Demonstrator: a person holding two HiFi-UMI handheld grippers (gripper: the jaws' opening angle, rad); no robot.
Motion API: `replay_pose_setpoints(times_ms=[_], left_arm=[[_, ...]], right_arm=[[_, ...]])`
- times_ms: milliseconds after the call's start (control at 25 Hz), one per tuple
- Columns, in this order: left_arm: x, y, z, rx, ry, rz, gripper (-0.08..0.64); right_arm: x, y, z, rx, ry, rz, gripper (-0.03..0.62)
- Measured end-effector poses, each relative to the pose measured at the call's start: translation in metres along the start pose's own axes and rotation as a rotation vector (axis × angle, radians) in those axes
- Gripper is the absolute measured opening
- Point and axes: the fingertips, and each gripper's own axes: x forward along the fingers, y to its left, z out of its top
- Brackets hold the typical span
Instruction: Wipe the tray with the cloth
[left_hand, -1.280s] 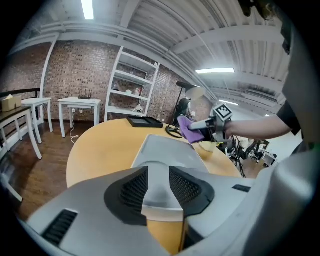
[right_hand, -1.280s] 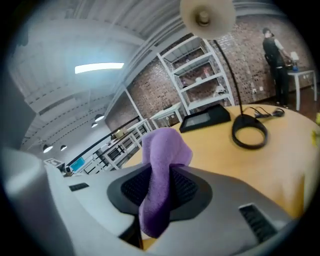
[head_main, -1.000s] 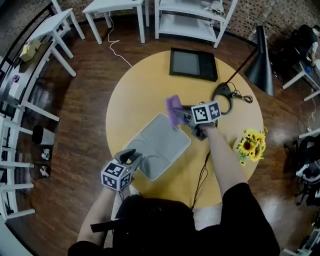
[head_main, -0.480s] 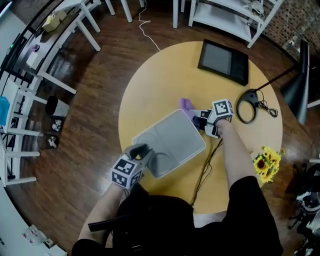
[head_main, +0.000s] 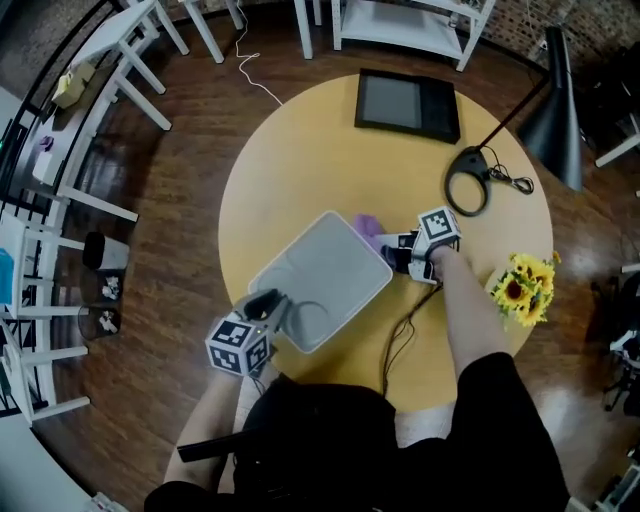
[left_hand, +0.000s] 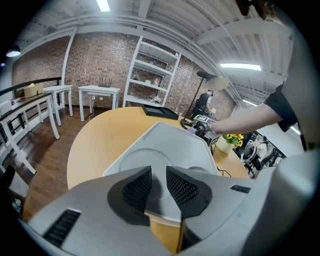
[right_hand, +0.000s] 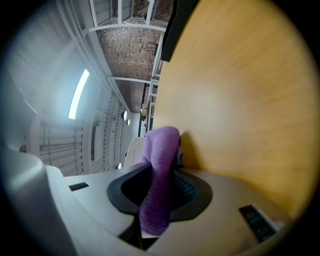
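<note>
A grey tray (head_main: 330, 262) lies on the round yellow table (head_main: 300, 170); the left gripper view shows the same tray (left_hand: 165, 145) from its near rim. My left gripper (head_main: 268, 303) sits over that near-left rim. Its jaws have just been closing, and a narrow gap remains in the left gripper (left_hand: 159, 182), with the rim showing through it and no pad seen pressing. My right gripper (head_main: 392, 250) is low beside the tray's right edge, shut on a purple cloth (head_main: 368, 228). The cloth (right_hand: 159, 190) hangs folded between the pads, next to the tabletop.
A black tablet (head_main: 408, 101) lies at the table's far side. A lamp's ring base (head_main: 470, 180) and dark shade (head_main: 556, 110) stand at the right, and sunflowers (head_main: 520, 285) near the right edge. A cable (head_main: 400, 340) runs toward me. White tables and shelves ring the table.
My right gripper has rolled and sunk with the cloth, from above the tray's far corner down to the table beside its right edge. The left gripper stayed at the near rim, and its jaws narrowed.
</note>
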Motion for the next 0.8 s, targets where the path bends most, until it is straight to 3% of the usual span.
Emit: replay_pose_setpoints(times_ms=[240, 440, 640, 800], left_arm=[[0.004, -0.003, -0.003, 0.023, 0.019, -0.004, 0.095], [0.006, -0.001, -0.004, 0.019, 0.013, -0.021, 0.095], [0.006, 0.0, -0.004, 0.058, 0.041, -0.068, 0.095], [0.008, -0.002, -0.007, 0.076, 0.114, -0.139, 0.095]], right_arm=[[-0.031, -0.012, -0.027, 0.064, -0.117, -0.018, 0.103], [-0.05, -0.021, -0.043, 0.113, -0.281, -0.01, 0.103], [-0.056, -0.02, -0.054, 0.134, -0.435, -0.004, 0.103], [-0.061, -0.024, -0.068, 0.162, -0.534, 0.006, 0.103]])
